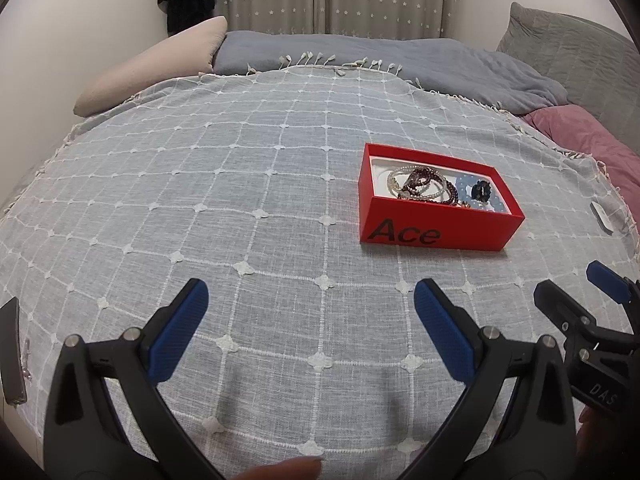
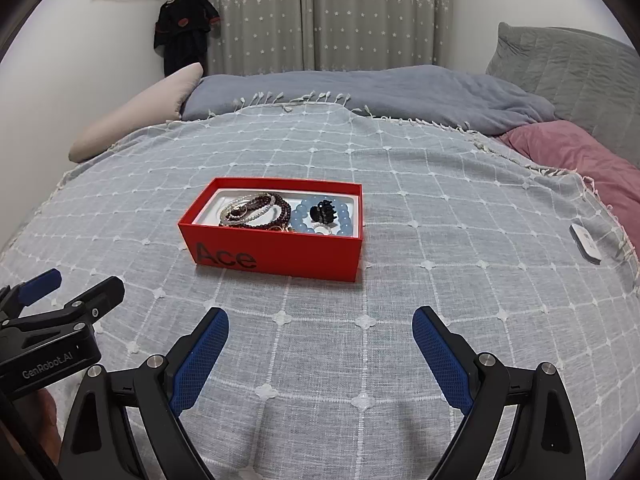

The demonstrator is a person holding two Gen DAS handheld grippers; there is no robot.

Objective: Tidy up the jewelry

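Note:
An open red box (image 1: 404, 236) marked "Ace" stands on the grey checked bedspread (image 1: 240, 200); it also shows in the right wrist view (image 2: 280, 252). Inside lie a dark red bead bracelet (image 2: 276, 212), a pearl strand (image 2: 240, 204), a light blue bead bracelet (image 2: 344, 216) and a black hair claw (image 2: 322, 212). My left gripper (image 1: 312, 300) is open and empty, near of the box and to its left. My right gripper (image 2: 320, 324) is open and empty, just in front of the box. Each gripper shows at the edge of the other's view.
A small white device (image 2: 586, 246) lies near the spread's right edge. A dark flat object (image 1: 12, 352) lies at the left edge. A beige pillow (image 1: 160, 64), a blue-grey duvet (image 1: 400, 60), a pink blanket (image 2: 580, 156) and a grey pillow (image 2: 568, 76) lie at the back.

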